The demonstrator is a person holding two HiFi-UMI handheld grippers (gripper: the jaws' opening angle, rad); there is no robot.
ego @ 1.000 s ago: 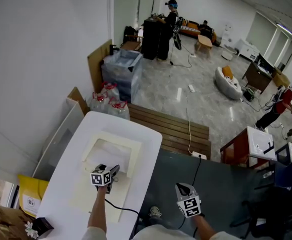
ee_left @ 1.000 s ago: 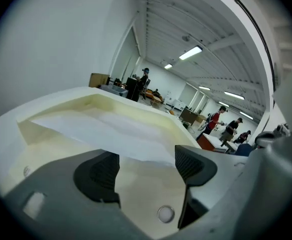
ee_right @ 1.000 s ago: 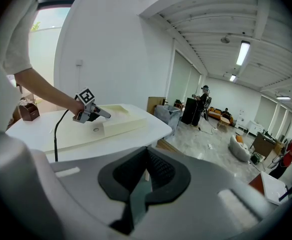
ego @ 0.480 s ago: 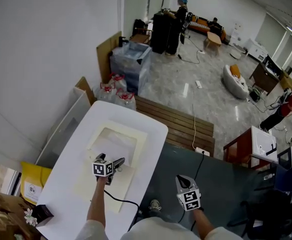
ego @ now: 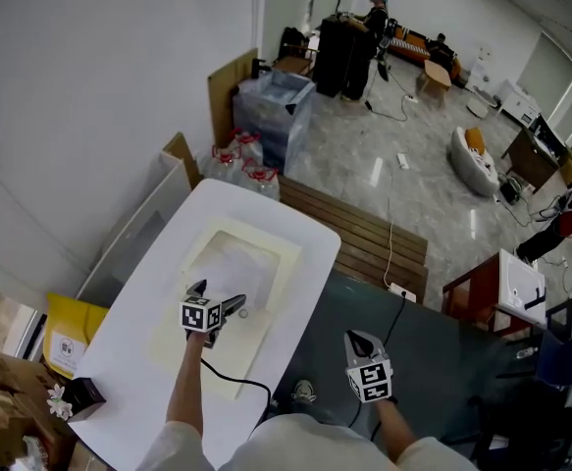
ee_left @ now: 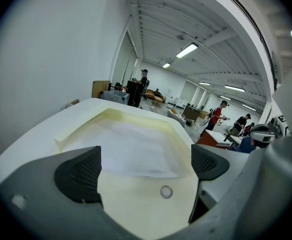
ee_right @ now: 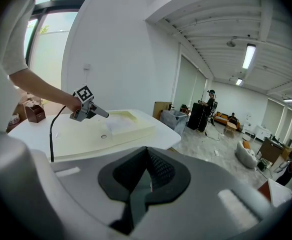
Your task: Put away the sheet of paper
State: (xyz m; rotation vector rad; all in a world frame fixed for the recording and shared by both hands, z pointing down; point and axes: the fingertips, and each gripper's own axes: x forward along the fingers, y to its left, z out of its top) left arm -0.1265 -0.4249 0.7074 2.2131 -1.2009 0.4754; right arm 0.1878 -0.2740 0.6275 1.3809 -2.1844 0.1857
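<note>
A white sheet of paper [ego: 229, 268] lies flat in the sunken part of a cream tray [ego: 222, 361] on the white table [ego: 129, 361]. My left gripper [ego: 219, 295] hovers over the tray at the sheet's near edge. Its jaws are opening wide and nothing is between the pads. In the left gripper view the paper [ee_left: 130, 149] lies just beyond the left gripper [ee_left: 141, 166], with a small round ring [ee_left: 166, 191] on the tray below it. My right gripper [ego: 354, 343] hangs off the table's right side, shut and empty [ee_right: 144, 176].
A black cable [ego: 236, 381] trails from the left gripper across the tray. A small dark box [ego: 79, 395] sits at the table's near left corner. A wooden slatted bench [ego: 364, 243] and water bottles [ego: 246, 170] stand past the table's far end. People stand far off in the room.
The left gripper's jaws have spread apart and it sits a little nearer the tray's middle. The paper lies in the recess. The right gripper has hardly moved.
</note>
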